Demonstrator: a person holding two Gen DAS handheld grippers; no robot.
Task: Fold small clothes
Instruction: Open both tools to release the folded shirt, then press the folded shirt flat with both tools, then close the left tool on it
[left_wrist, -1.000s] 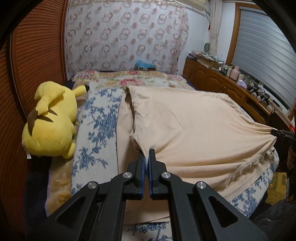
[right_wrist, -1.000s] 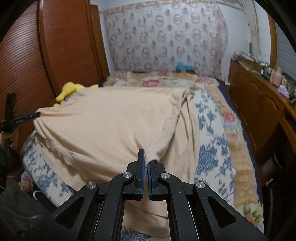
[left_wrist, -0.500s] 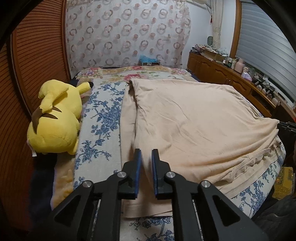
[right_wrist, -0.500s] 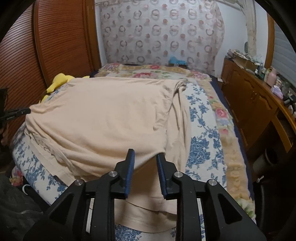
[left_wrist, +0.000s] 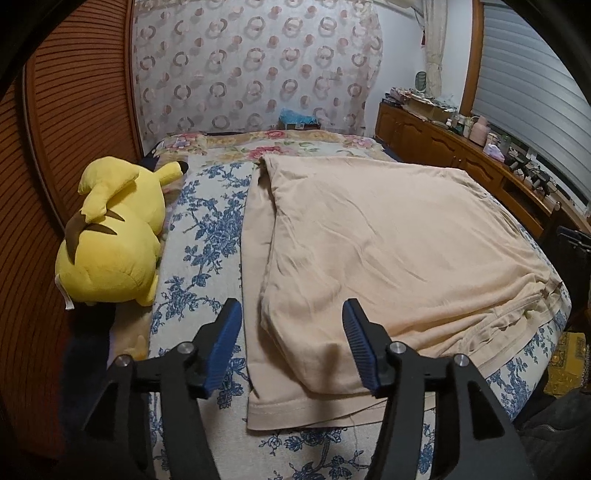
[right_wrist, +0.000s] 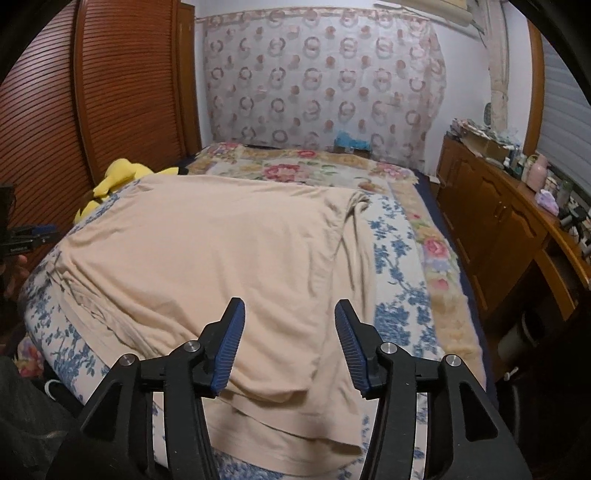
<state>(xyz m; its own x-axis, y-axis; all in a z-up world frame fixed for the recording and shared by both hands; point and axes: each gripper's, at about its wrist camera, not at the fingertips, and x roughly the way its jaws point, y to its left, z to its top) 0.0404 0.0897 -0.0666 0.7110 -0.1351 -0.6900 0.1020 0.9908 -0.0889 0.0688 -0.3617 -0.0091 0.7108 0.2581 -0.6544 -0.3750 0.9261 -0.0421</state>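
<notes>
Beige shirt (left_wrist: 388, 236) lies doubled over on the bed (left_wrist: 207, 236), its folded edge along the near edge — laid flat for the next fold. Both jaws have just been opening: left hand-held gripper (left_wrist: 291, 343) and right hand-held gripper (right_wrist: 288, 341) released, cloth lying loose between them.

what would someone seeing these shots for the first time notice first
A big beige garment lies folded over across the blue-flowered bed cover and fills most of both views. A bright yellow plush toy lies at the bed's edge beside the slatted wooden doors. Up close, the left gripper and the right gripper hang open over the near folded edge, their jaws just opened and holding nothing.
</notes>
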